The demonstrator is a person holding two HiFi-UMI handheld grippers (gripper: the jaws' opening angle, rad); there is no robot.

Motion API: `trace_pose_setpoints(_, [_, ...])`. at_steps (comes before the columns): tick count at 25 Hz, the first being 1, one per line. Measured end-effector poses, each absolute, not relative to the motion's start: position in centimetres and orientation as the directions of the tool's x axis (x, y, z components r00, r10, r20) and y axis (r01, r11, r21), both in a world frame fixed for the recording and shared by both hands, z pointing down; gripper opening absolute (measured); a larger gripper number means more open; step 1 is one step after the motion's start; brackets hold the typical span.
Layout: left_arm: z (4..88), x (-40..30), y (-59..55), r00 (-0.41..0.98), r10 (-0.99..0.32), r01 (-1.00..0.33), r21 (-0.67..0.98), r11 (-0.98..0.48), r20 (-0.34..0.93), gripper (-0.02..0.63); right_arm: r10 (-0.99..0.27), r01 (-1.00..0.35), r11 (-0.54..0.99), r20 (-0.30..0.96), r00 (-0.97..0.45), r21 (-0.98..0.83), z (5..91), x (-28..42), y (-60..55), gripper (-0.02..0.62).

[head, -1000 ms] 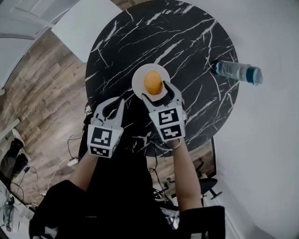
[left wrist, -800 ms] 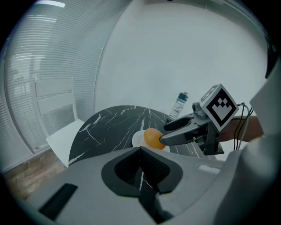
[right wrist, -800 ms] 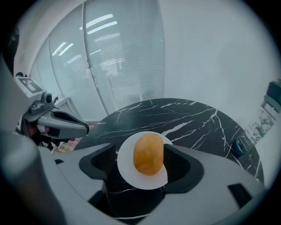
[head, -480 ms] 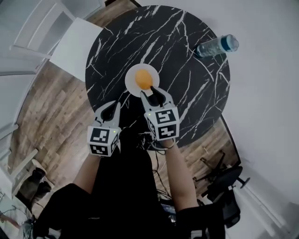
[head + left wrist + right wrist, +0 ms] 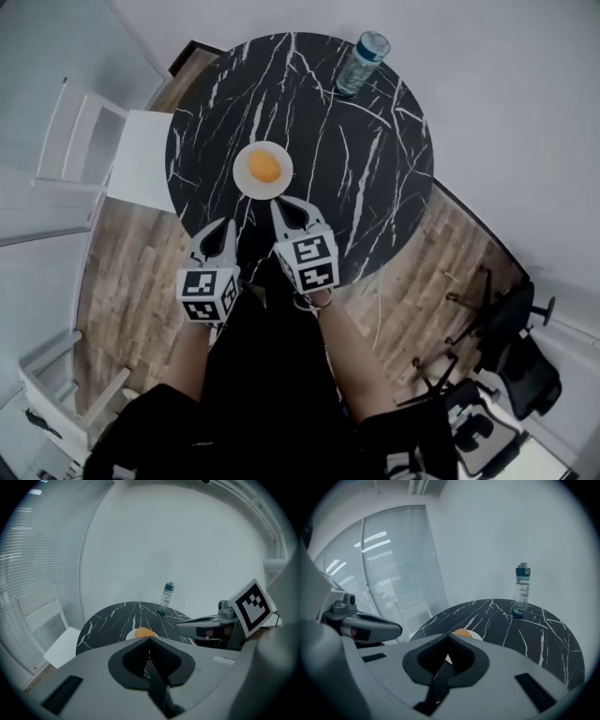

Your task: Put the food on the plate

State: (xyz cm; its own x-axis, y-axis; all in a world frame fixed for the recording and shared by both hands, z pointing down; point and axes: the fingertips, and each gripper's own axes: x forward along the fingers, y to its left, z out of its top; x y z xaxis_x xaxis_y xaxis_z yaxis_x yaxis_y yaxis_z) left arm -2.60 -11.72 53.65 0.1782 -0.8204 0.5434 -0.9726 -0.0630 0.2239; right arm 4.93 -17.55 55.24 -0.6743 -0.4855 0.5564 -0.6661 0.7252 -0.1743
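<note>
Food (image 5: 264, 167): an orange, rounded item lying at the middle of the white plate (image 5: 246, 183). The plate rests on the black marbled worktop (image 5: 375, 159), at about 9 o'clock from the worktop's centre in the head view. A clear bottle (image 5: 359, 62) stands upright near the rim at 1 o'clock, well apart from the plate.

Left tool (image 5: 223, 228): at 7 o'clock from the plate and apart from it. Its own view shows the jaws brought together with nothing between them.

Right tool (image 5: 284, 206): at 5 o'clock from the plate, its tip just short of the plate's rim and not touching the food. Its jaws have just been closing and now meet tip to tip. They are empty, and only the plate and food show beyond them.

Step in hand, as a judgement: the placing itself appears complete, since the food sits wholly on the plate and neither tool has hold of anything. What remains is the closing stage, with both tools standing off from the worktop.

Next move, as a judgement: it calls for little. The tools should keep clear of the plate's near rim, so that a stray touch does not slide the plate or roll the food off it. The bottle at 1 o'clock lies outside any likely path and needs no attention.
</note>
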Motion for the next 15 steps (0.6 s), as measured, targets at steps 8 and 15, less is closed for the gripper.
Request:
trace_pose_setpoints(8, [49.8,-3.8,-10.8,0.189,-0.841,-0.978,0.173,-0.116,0.507,0.0,-0.636,-0.739,0.665,0.434,-0.638,-0.111,49.5,6.6,-14.8,-0.003])
trace_pose_setpoints(15, [45.0,-3.1,-9.5,0.242,-0.869,-0.969,0.153,-0.194,0.432,0.0,-0.737,-0.787,0.612,0.306,-0.603,-0.077,42.8,8.2,-12.2,-0.003])
